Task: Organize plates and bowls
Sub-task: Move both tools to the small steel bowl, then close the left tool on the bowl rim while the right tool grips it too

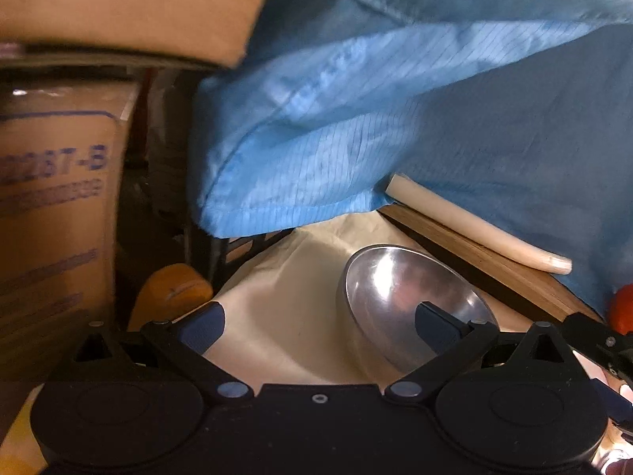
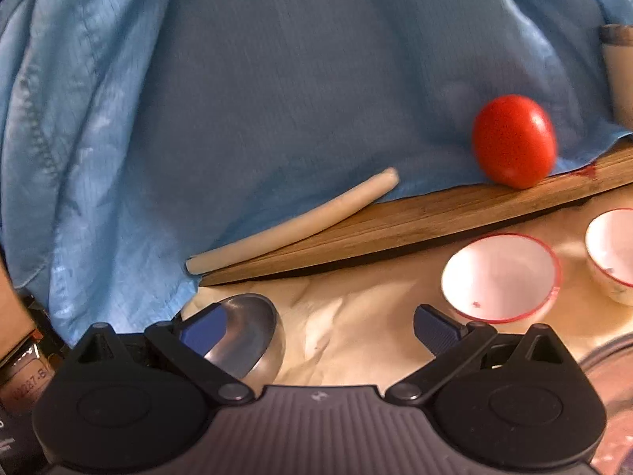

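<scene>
left gripper spread wide, empty | steel bowl at right fingertip | right gripper wide, empty | red-rimmed bowl past right fingertip | risk: rim nudge, likely skid on cloth

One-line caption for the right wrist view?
Open right tool over cream cloth, between a steel bowl and two red-rimmed white bowls; tomato on wooden board.

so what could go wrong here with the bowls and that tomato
The metal bowl sits tilted on wrinkled cream cloth; a one-sided pinch by the open left gripper could tip or slide it. The tomato rests at the wooden board edge above the red-rimmed bowl; a nudge from the open right gripper might roll it off.
</scene>
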{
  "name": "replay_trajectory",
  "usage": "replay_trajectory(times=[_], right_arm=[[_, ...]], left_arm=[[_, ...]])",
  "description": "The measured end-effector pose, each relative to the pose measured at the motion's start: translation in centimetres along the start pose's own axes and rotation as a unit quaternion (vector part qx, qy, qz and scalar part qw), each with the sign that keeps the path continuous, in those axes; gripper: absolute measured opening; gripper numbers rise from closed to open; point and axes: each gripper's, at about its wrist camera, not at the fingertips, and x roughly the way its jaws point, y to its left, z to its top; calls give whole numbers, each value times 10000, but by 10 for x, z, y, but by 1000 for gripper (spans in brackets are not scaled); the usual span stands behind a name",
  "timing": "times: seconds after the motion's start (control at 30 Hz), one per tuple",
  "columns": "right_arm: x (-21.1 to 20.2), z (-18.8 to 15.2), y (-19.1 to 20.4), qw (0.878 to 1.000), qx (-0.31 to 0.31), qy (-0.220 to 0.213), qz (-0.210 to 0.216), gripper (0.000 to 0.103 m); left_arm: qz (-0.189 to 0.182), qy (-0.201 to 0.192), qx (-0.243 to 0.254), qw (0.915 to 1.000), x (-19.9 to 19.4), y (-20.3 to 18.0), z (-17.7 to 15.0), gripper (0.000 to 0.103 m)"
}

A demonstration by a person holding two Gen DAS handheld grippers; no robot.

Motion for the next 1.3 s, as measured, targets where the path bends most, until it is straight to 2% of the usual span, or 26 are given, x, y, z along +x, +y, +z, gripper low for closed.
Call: replay_trajectory(times=[0.3,0.6,0.7,0.77,0.8,0.87,0.93,1.03,1.3], right_arm=[[25,-11,3,9989,-210,328,264,92],[33,-13,3,9981,-176,427,401,78],[35,-14,5,9976,-210,430,505,74],[35,-15,6,9973,-244,427,552,69],[35,-16,6,9971,-255,427,579,63],[36,-17,7,9968,-263,433,612,56],[37,-18,6,9966,-255,455,635,46],[38,-19,7,9962,-232,440,717,39],[43,-22,6,9938,-94,556,962,33]], left_arm=[[-109,-167,16,9998,12,0,-3,101],[-262,-231,131,9993,13,-2,-6,83],[-327,-230,89,9992,13,-1,-7,74],[-393,-170,61,9991,14,0,-7,60],[-422,-139,57,9990,15,0,-7,56],[-465,-81,66,9989,18,-1,-8,39],[-534,-74,75,9985,19,-2,-8,35],[-576,-94,99,9982,18,-4,-9,30],[-619,-106,3,9980,18,-2,-10,27]])
